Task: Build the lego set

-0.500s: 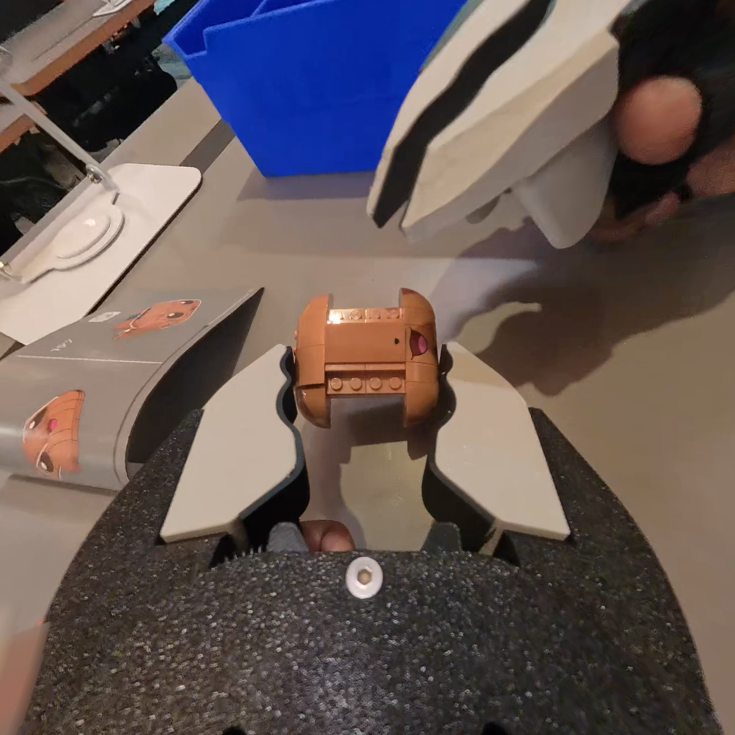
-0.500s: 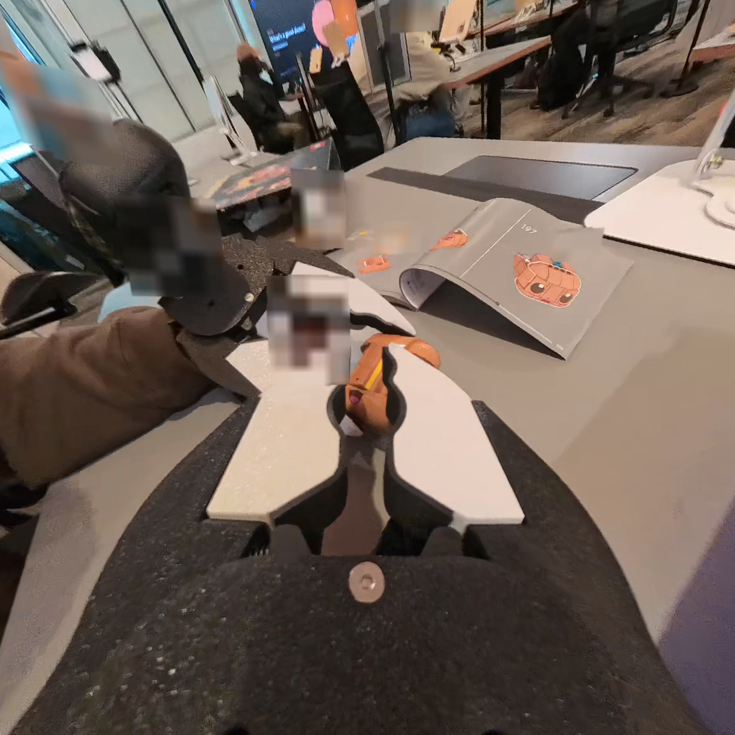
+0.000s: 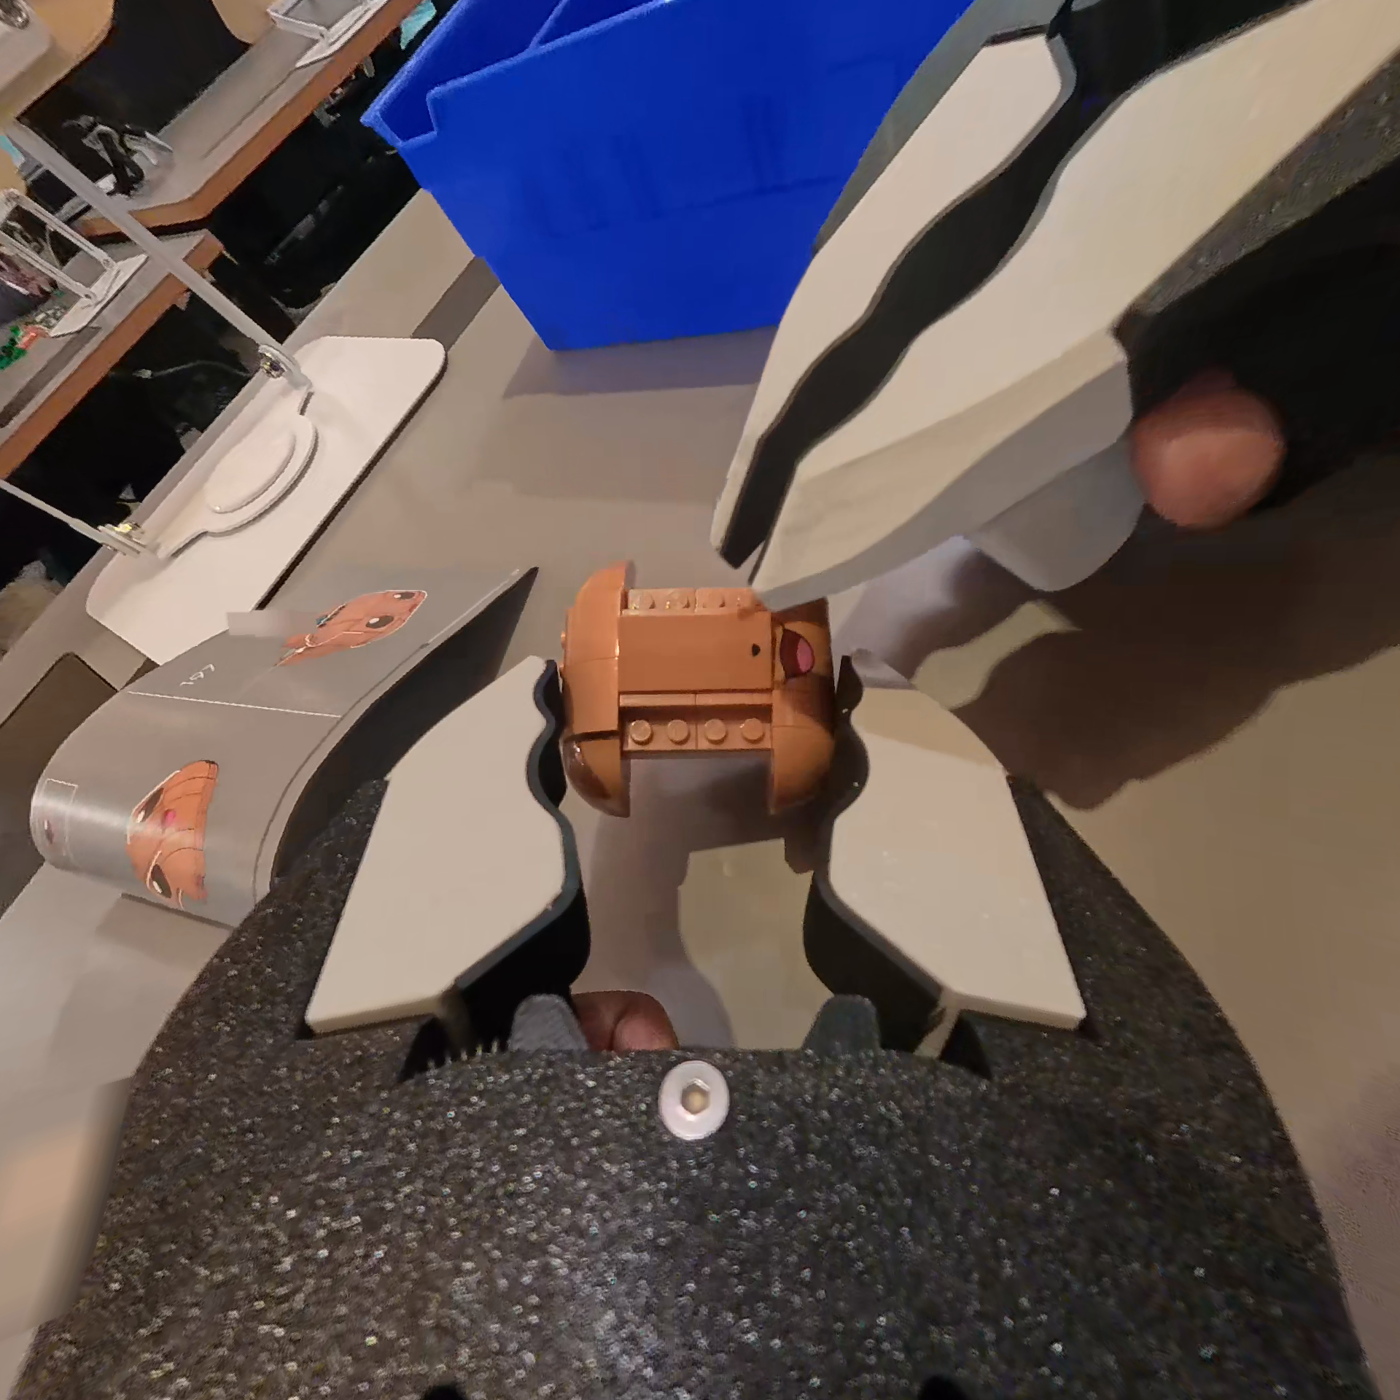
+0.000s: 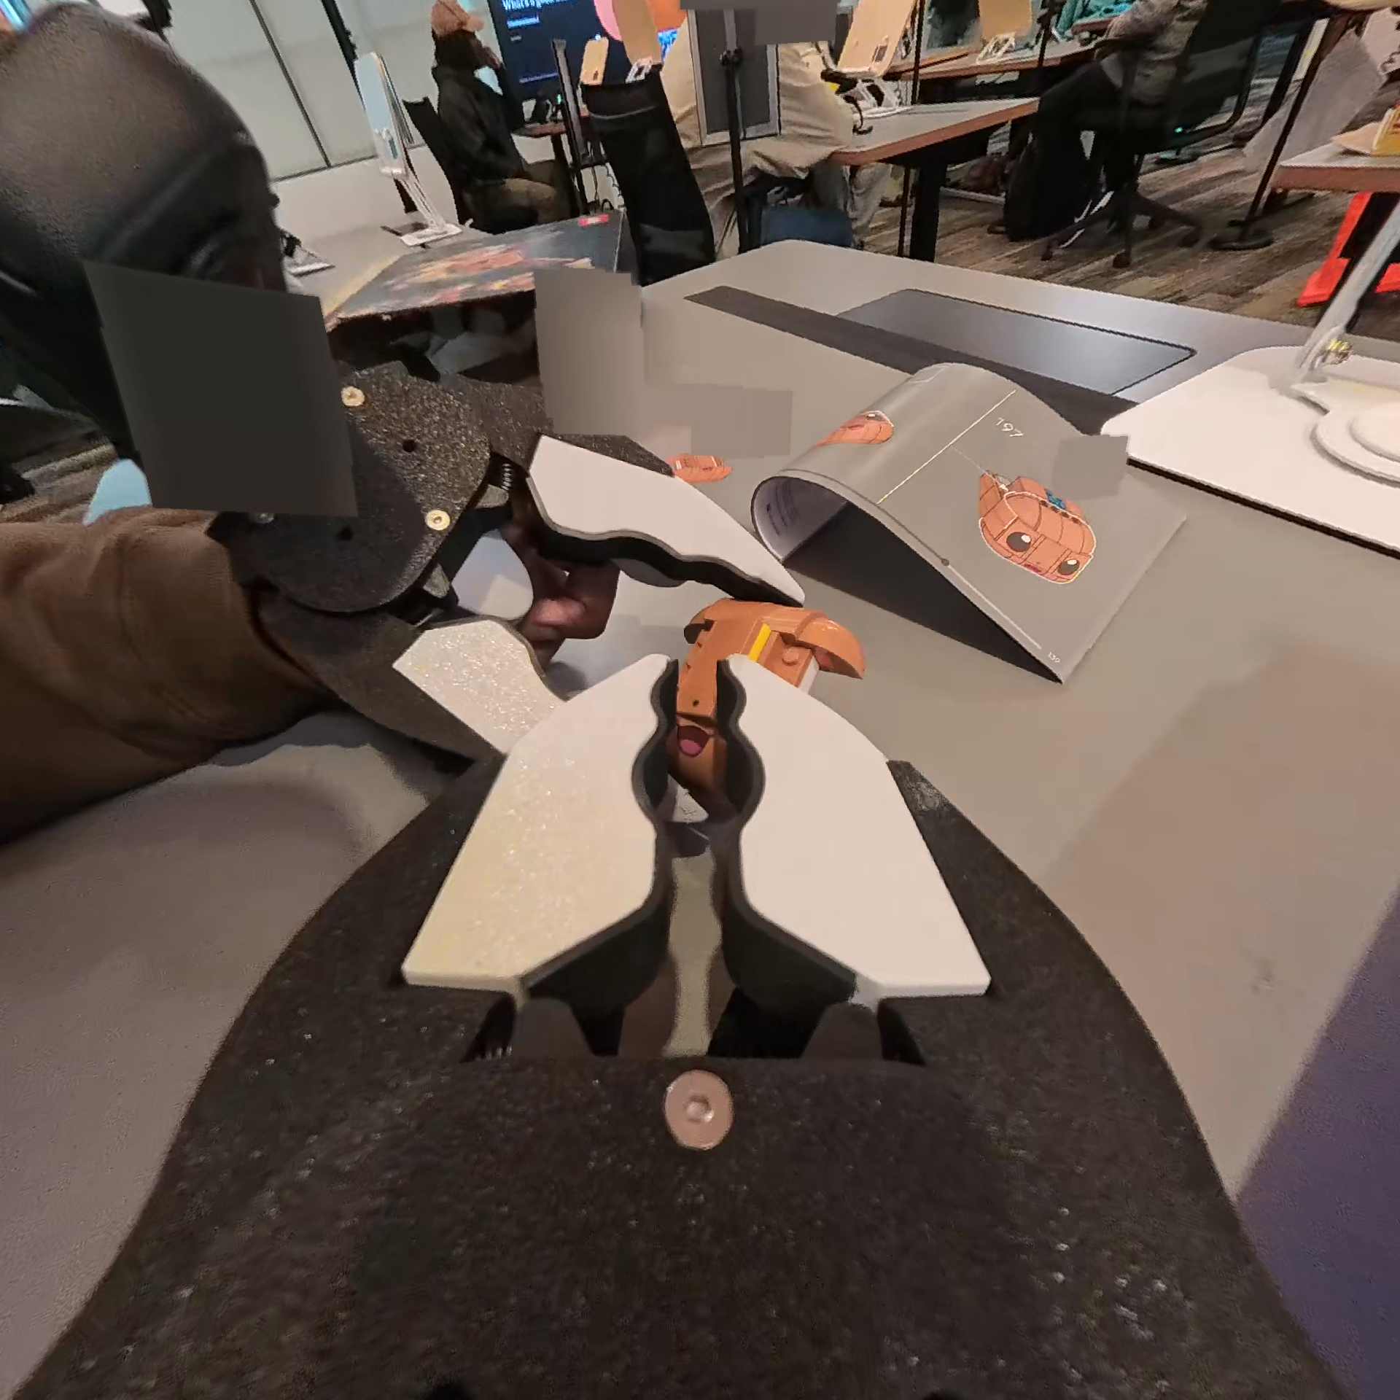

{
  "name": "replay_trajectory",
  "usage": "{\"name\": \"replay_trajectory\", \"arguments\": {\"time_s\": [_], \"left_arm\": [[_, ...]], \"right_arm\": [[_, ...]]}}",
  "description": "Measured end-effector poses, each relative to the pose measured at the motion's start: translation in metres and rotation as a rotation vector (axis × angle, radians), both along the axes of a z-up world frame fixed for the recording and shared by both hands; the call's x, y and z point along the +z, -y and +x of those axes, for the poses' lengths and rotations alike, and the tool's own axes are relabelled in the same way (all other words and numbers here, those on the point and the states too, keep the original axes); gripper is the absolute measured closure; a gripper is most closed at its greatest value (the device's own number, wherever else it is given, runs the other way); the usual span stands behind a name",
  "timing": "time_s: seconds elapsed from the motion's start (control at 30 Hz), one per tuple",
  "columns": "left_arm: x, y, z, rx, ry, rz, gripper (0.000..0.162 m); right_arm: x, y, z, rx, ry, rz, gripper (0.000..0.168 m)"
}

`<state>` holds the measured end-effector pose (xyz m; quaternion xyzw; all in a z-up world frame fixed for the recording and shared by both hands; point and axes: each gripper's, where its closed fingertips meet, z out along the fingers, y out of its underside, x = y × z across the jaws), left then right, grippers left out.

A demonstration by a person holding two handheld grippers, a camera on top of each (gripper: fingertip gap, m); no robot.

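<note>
A brown lego build [image 3: 697,682] with a small face on its right end is clamped by its two rounded ends between the fingertips of my left gripper [image 3: 697,685], just above the grey table [image 3: 1136,985]. My right gripper [image 3: 746,568] comes in from the upper right. Its jaws are almost together with only a thin gap, and I see nothing held in them. Its tips rest at the top right corner of the build. In the right wrist view the build [image 4: 765,636] shows past and through the gap of my right gripper [image 4: 697,667], with the left gripper's fingers [image 4: 644,523] on either side of it.
An open instruction booklet [image 3: 189,757] lies left of the build and also shows in the right wrist view [image 4: 985,492]. A blue bin [image 3: 682,189] stands behind it. A white stand base [image 3: 265,485] sits at the far left. A person's sleeve [image 4: 114,644] rests on the table. Left and right tips are no more than a few centimetres apart.
My right gripper has come down and closer, from well above the build to touching its top right corner. My left gripper still holds the build in much the same place.
</note>
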<state>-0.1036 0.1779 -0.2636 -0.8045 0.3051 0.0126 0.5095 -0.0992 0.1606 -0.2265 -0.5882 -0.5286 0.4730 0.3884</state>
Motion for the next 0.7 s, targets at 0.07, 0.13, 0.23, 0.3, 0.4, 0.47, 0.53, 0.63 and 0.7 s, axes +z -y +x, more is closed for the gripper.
{"name": "replay_trajectory", "arguments": {"time_s": [0.07, 0.13, 0.23, 0.3, 0.4, 0.47, 0.53, 0.63, 0.7], "left_arm": [[0.001, 0.000, 0.002, 0.001, -0.014, 0.014, 0.093], [0.003, 0.000, 0.005, -0.004, -0.010, 0.018, 0.092], [0.005, 0.000, 0.007, -0.002, -0.014, 0.028, 0.093], [0.006, 0.000, 0.007, -0.002, -0.003, 0.033, 0.093], [0.008, 0.001, 0.010, -0.010, 0.006, 0.037, 0.094], [0.007, 0.001, 0.009, -0.007, -0.002, 0.041, 0.094], [0.006, 0.001, 0.010, -0.013, 0.012, 0.033, 0.095], [0.011, 0.000, 0.006, -0.002, 0.025, 0.070, 0.129], [0.009, 0.000, 0.002, 0.006, 0.030, 0.045, 0.129]], "right_arm": [[-0.002, 0.001, 0.000, 0.002, 0.013, 0.008, 0.160], [-0.003, 0.001, 0.000, 0.001, 0.022, 0.006, 0.161], [-0.004, 0.002, 0.000, 0.005, 0.032, 0.006, 0.162], [-0.006, 0.004, 0.000, 0.021, 0.048, 0.010, 0.164], [-0.005, 0.002, 0.001, 0.001, 0.036, 0.021, 0.162], [-0.001, 0.003, 0.003, 0.008, 0.009, 0.016, 0.162], [0.000, -0.001, 0.006, -0.007, 0.003, 0.004, 0.162], [-0.005, -0.009, 0.009, -0.047, 0.036, -0.007, 0.156], [-0.006, -0.012, 0.011, -0.056, 0.047, -0.023, 0.154]]}}
